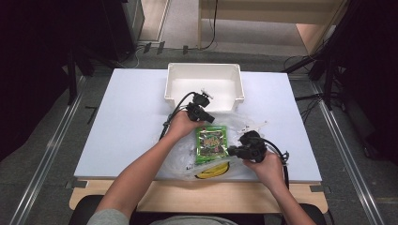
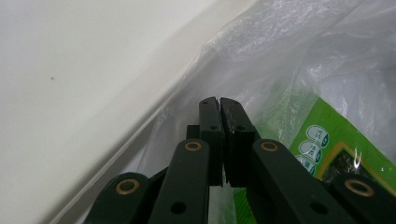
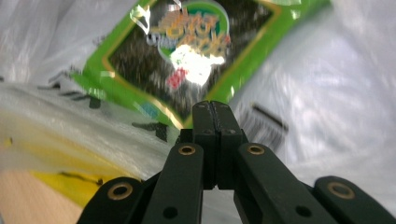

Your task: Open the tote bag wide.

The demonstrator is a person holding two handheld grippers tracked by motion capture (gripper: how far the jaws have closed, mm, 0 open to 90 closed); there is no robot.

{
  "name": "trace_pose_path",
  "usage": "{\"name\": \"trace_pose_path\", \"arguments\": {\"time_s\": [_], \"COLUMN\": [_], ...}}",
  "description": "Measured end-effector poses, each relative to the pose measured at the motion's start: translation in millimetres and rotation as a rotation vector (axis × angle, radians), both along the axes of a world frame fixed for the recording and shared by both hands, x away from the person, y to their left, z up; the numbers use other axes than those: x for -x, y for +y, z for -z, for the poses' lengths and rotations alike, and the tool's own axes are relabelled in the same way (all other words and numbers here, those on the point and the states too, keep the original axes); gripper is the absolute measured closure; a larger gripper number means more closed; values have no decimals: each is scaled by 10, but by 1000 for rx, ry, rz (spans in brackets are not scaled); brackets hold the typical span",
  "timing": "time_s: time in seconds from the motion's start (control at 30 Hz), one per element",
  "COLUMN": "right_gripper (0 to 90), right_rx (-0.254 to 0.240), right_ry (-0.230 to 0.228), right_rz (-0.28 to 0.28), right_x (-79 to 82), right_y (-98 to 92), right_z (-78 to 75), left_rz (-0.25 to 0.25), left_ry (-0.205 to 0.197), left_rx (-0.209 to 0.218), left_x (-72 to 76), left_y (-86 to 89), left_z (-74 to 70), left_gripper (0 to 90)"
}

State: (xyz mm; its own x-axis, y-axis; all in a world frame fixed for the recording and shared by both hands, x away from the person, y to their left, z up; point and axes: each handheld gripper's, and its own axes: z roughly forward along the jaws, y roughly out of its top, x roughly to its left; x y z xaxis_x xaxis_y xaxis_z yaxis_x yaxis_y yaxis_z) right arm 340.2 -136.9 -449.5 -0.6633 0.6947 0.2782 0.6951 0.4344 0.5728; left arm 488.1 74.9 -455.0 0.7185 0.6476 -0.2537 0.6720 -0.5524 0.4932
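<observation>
both grippers are pinching the clear plastic bag [image 1: 213, 161] to hold it in place: left gripper [image 1: 210, 118] clamping its far edge near the white bin [image 1: 205, 75], right gripper [image 1: 230, 151] clamping the right side beside the green packet [image 1: 211, 140] inside.

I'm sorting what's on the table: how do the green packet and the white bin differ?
The green packet is flat, printed and lies in a clear plastic bag; the white bin is a plain, rigid, open-topped box, far larger. The packet sits near the table's front, the bin at its back. Both rest on the table.
</observation>
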Motion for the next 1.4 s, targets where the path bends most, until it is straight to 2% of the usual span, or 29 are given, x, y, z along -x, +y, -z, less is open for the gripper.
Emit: {"name": "trace_pose_path", "arguments": {"time_s": [0.27,0.57,0.77,0.9,1.0,1.03,1.1,1.2,1.4], "right_gripper": [900,900,900,900,898,888,874,860,811], "right_rx": [5,14,14,-12,-1,0,0,-10,-28], "right_ry": [24,22,38,43,32,35,26,8,-16], "right_rz": [5,-5,-30,-60,-71,-70,-70,-70,-50], "right_x": [189,289,377,410,409,405,400,389,370], "right_y": [-111,-123,-86,-79,-65,-64,-66,-79,-122], "right_z": [88,144,174,190,184,178,158,128,56], "left_rz": [-7,-26,-26,-34,-21,-22,-28,-18,-13], "left_ry": [3,-9,-21,-11,2,2,9,11,25], "left_rx": [0,13,13,33,44,44,73,82,109], "left_x": [-4,-24,-16,-15,-21,-24,-32,-11,32], "left_y": [-9,-9,-1,16,18,28,54,74,138], "left_z": [-3,9,10,17,17,11,-9,-60,-194], "left_gripper": [886,886,874,850,835,824,800,753,599]}}
